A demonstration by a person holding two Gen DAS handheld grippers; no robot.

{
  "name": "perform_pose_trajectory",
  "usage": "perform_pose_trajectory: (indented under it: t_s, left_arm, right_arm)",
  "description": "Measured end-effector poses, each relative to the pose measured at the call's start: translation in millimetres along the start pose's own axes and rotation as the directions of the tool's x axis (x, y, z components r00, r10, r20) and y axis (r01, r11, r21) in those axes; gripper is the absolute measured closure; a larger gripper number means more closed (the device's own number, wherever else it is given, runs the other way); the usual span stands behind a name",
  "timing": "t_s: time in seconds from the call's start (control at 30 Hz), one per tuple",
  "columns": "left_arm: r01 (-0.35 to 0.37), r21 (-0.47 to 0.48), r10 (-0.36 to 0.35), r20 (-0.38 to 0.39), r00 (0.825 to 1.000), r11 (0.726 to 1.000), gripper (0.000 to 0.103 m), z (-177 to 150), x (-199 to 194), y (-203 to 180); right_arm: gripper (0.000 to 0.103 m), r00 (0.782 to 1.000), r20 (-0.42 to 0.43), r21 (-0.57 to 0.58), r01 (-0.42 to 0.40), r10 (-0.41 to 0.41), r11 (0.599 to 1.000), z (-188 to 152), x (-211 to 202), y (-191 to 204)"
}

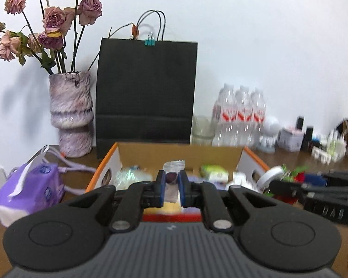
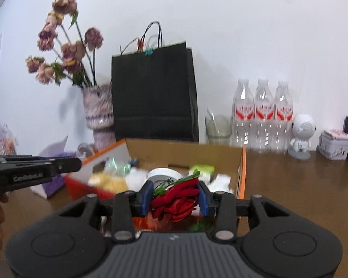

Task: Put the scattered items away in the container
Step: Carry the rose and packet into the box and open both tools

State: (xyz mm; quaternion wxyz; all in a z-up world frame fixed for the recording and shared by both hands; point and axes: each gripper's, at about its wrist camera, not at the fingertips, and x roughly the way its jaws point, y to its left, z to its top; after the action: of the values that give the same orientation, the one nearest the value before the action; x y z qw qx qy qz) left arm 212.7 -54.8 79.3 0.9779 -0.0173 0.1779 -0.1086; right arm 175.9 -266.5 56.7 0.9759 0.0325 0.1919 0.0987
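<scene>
An open cardboard box with orange edges stands on the brown table, holding several small items. My left gripper is shut on a small clear snack packet with a dark purple piece inside, held over the box's near side. My right gripper is shut on a red fabric rose with green leaves, above the box. The right gripper also shows at the right in the left wrist view. Beneath the rose lies a white tape roll.
Against the wall stand a black paper bag, a vase of dried roses, three water bottles, a glass, a white figurine and a small tin. A purple tissue pack lies left of the box.
</scene>
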Motion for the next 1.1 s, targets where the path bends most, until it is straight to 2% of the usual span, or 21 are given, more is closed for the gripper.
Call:
perform_pose_trajectory:
  t_s: [0.33,0.43,0.53,0.73,0.77,0.8,0.83,0.87,0.9,1.0,1.1]
  left_arm:
    - [-0.058,-0.062,0.058,-0.006,0.998,0.996,0.091,20,67,5]
    - [-0.076,-0.079,0.074,-0.032,0.997,0.994,0.091,22,90,9]
    - [-0.092,-0.055,0.088,-0.070,0.994,0.994,0.091,15,105,9]
    - [-0.114,-0.027,0.110,-0.110,0.988,0.993,0.089,6,111,9]
    - [-0.127,-0.023,0.123,-0.113,0.986,0.992,0.084,6,110,9]
    - [-0.143,-0.022,0.139,-0.113,0.984,0.990,0.076,7,108,9]
    - [-0.161,-0.024,0.157,-0.110,0.981,0.987,0.044,8,105,10]
    - [-0.178,-0.026,0.175,-0.103,0.979,0.984,0.010,10,103,11]
    - [-0.193,-0.024,0.191,-0.089,0.978,0.981,0.000,11,100,11]
    - [-0.237,0.012,0.238,-0.061,0.969,0.971,0.000,15,91,9]
    - [-0.251,0.015,0.251,-0.068,0.965,0.968,0.000,17,87,10]
  right_arm:
    - [0.064,0.999,0.022,0.093,0.032,-0.034,0.995,31,64,-11]
    - [0.064,1.000,0.005,0.114,0.030,-0.031,0.993,36,87,-10]
    - [0.064,0.999,-0.028,0.082,0.033,-0.031,0.996,33,104,-5]
    - [0.062,0.995,-0.093,0.059,0.046,-0.040,0.997,22,119,-3]
    - [0.057,0.994,-0.100,0.053,0.047,-0.041,0.998,21,119,-2]
    - [0.038,0.993,-0.110,0.048,0.046,-0.041,0.998,21,119,-1]
    - [0.025,0.991,-0.125,0.047,0.046,-0.040,0.998,21,120,-1]
    - [0.002,0.990,-0.136,0.047,0.043,-0.036,0.998,21,119,-1]
    - [0.000,0.989,-0.142,0.042,0.046,-0.040,0.998,22,118,0]
    - [0.000,0.988,-0.142,0.035,0.058,-0.053,0.998,25,113,0]
    - [0.000,0.988,-0.140,0.041,0.073,-0.066,0.996,27,110,-1]
